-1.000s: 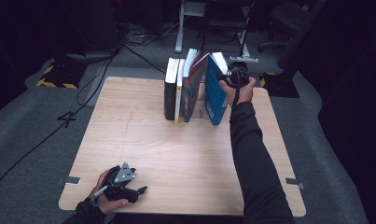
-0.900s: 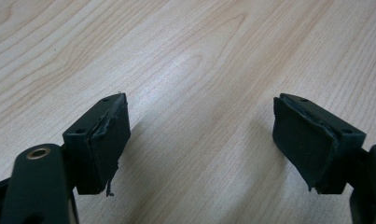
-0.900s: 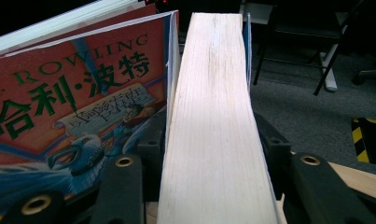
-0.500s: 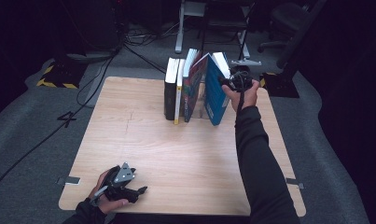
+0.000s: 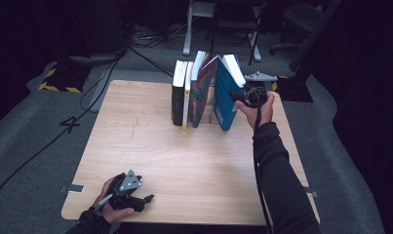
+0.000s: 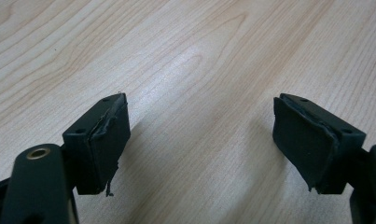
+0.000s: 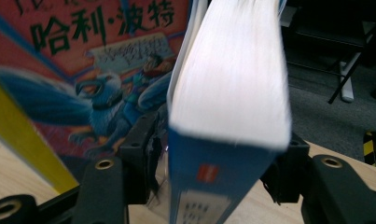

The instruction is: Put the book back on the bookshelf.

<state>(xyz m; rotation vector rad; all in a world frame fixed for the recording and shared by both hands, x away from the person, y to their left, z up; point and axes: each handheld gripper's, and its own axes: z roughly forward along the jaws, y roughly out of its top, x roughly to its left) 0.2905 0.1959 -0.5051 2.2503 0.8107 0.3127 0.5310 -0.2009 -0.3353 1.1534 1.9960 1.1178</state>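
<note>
A row of books stands at the far middle of the wooden table (image 5: 184,161): a black book (image 5: 177,97), a white and yellow one (image 5: 186,100), a colourful illustrated one (image 5: 203,92) and a blue book (image 5: 223,100) at the right end, leaning. My right gripper (image 5: 240,95) is shut on the blue book's upper edge. In the right gripper view the blue book (image 7: 227,93) sits between the jaws of the right gripper (image 7: 213,147), with the illustrated cover (image 7: 97,60) behind. My left gripper (image 5: 145,199) rests open at the near left corner, over bare wood (image 6: 199,135).
A small gap separates the blue book from the illustrated one. Behind the table are a metal stand (image 5: 199,29) and a chair (image 5: 301,19). Cables (image 5: 101,73) run across the grey floor at the far left.
My right hand has shifted slightly right and nearer with the blue book, tilting it away from the row. The left gripper has stayed put.
</note>
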